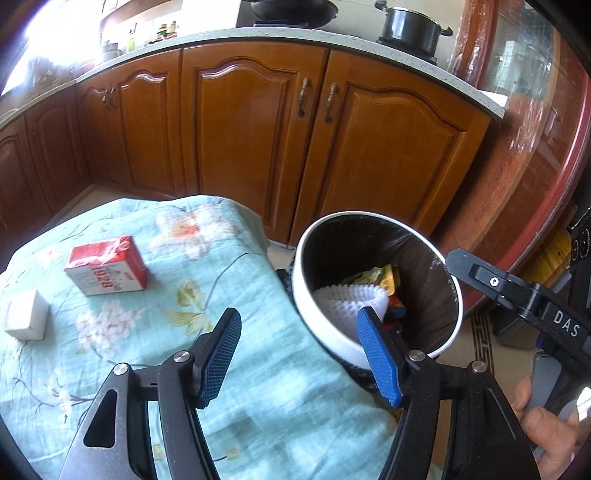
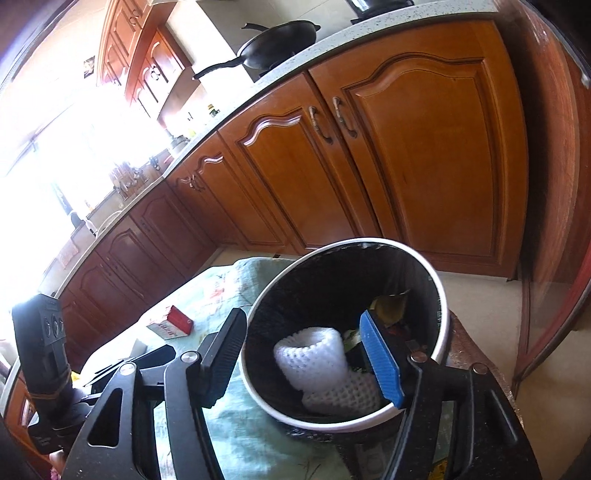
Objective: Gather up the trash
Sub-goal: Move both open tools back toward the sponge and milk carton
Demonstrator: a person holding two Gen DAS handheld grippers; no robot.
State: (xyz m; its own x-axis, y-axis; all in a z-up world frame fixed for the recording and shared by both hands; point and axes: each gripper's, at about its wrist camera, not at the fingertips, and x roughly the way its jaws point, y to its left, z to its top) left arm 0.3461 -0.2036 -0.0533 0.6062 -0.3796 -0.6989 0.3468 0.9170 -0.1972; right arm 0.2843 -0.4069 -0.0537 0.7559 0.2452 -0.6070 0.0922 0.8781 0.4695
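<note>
A white-rimmed trash bin with a black liner stands beside the table; it also shows in the right wrist view. Inside lie a white foam net sleeve, seen too in the left wrist view, and a yellow wrapper. A red and white carton and a white box lie on the floral cloth. My left gripper is open and empty over the table edge next to the bin. My right gripper is open and empty above the bin's mouth.
The table wears a light blue floral cloth. Wooden kitchen cabinets run behind, with a pot and a wok on the counter. A wooden glass door stands at the right.
</note>
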